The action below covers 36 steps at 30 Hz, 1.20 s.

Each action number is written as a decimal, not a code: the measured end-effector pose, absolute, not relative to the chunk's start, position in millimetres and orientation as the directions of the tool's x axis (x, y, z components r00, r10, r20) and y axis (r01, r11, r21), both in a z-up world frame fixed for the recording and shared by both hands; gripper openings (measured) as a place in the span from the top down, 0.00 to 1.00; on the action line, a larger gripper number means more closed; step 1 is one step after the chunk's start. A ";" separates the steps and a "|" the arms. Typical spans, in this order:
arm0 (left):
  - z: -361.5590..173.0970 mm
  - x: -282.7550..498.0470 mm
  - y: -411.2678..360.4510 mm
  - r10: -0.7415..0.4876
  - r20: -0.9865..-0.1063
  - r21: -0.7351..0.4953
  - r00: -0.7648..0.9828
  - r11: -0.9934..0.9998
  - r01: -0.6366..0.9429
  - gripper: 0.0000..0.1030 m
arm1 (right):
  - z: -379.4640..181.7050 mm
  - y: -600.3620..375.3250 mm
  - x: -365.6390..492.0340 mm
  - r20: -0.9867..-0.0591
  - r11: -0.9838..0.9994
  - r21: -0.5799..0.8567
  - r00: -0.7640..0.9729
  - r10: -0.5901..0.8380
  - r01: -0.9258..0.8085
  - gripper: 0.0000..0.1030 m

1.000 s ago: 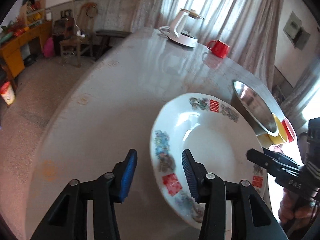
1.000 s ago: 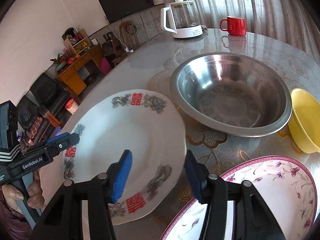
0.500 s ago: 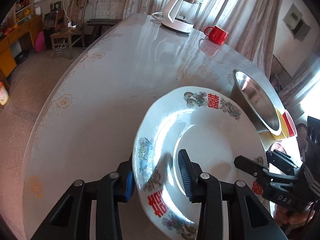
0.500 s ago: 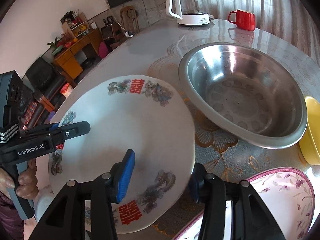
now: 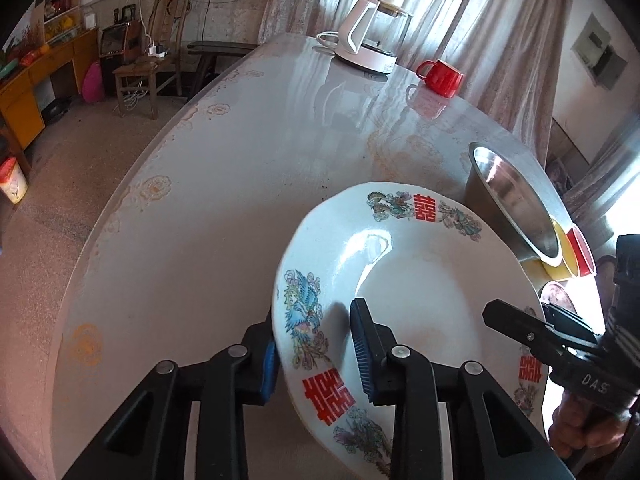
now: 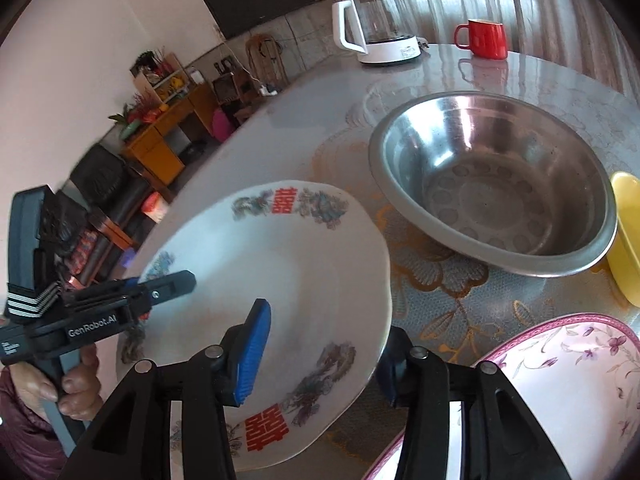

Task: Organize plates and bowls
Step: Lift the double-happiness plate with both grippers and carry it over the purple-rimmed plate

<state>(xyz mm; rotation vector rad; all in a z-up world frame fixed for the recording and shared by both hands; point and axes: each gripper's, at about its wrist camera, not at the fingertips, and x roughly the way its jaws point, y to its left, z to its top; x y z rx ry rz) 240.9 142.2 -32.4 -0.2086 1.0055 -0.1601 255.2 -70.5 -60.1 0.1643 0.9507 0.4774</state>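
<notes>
A white plate with red characters and dragon prints is lifted off the table and tilted, held from both sides. My left gripper is shut on its left rim, one pad above and one below. My right gripper is shut on the plate's near right rim. Each gripper shows in the other's view: the right one and the left one. A steel bowl stands right of the plate. A pink floral plate lies at the lower right.
A yellow bowl sits beside the steel bowl, with a red bowl behind it. A white kettle and a red mug stand at the table's far side. The table edge curves along the left; floor and chairs lie beyond.
Both grippers moved onto the plate's opposite rims and closed on it. The plate has come up off the table and tilted.
</notes>
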 end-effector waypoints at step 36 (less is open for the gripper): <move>-23.9 214.3 131.5 -0.208 -0.785 -0.183 0.583 0.978 0.103 0.70 | -66.0 -71.4 212.0 -0.743 0.895 0.270 0.514 0.429 -0.356 0.69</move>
